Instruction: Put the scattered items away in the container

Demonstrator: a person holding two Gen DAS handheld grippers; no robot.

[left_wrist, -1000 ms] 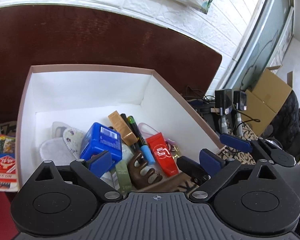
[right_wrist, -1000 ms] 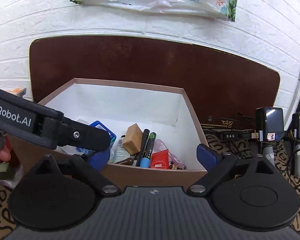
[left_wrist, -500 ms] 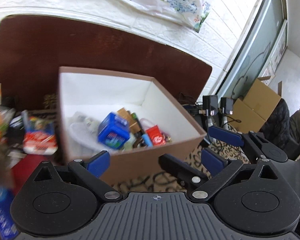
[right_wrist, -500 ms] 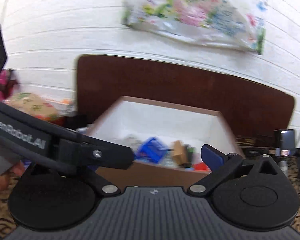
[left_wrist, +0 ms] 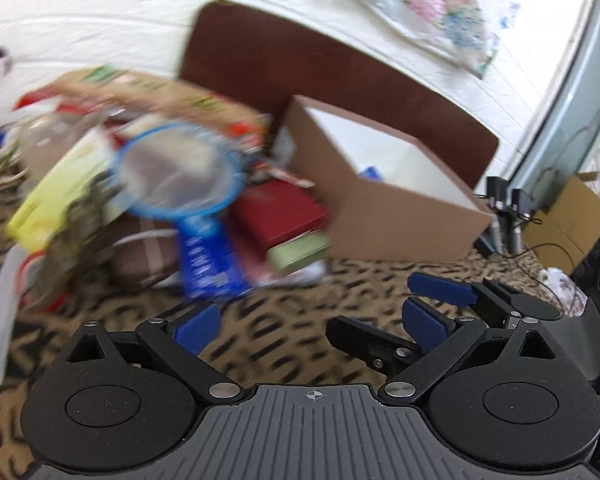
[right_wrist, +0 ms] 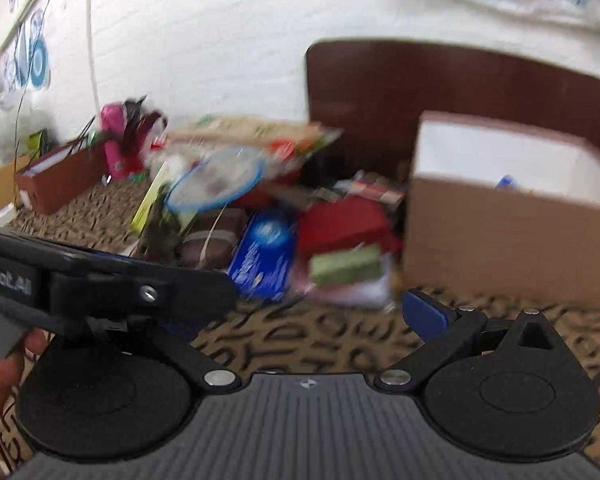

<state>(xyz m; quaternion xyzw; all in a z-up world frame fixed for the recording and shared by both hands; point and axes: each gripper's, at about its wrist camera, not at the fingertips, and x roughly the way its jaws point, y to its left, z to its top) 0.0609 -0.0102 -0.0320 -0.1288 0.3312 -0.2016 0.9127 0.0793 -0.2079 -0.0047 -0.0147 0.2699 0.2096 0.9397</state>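
Observation:
The brown cardboard box (left_wrist: pixel 396 204) with white inside stands at the right of both views, and also shows in the right wrist view (right_wrist: pixel 500 236). Left of it lies a blurred pile: a blue packet (left_wrist: pixel 210 256), a red book (left_wrist: pixel 278 216), a green pad (left_wrist: pixel 300 250), a blue-rimmed round lid (left_wrist: pixel 176 172) and a yellow-green packet (left_wrist: pixel 56 192). My left gripper (left_wrist: pixel 308 324) is open and empty over the patterned cloth. My right gripper (right_wrist: pixel 300 312) is open and empty; the left gripper's body hides its left finger.
A dark brown headboard (left_wrist: pixel 340 64) and white brick wall stand behind. A leopard-patterned cloth (left_wrist: pixel 284 308) covers the surface. Chargers and cables (left_wrist: pixel 504 204) and a cardboard carton (left_wrist: pixel 572 220) sit at the right. A brown tray (right_wrist: pixel 60 176) stands far left.
Both grippers have pulled back from the box and swung left. The box has slid to the right of view and the pile of loose items has come into sight.

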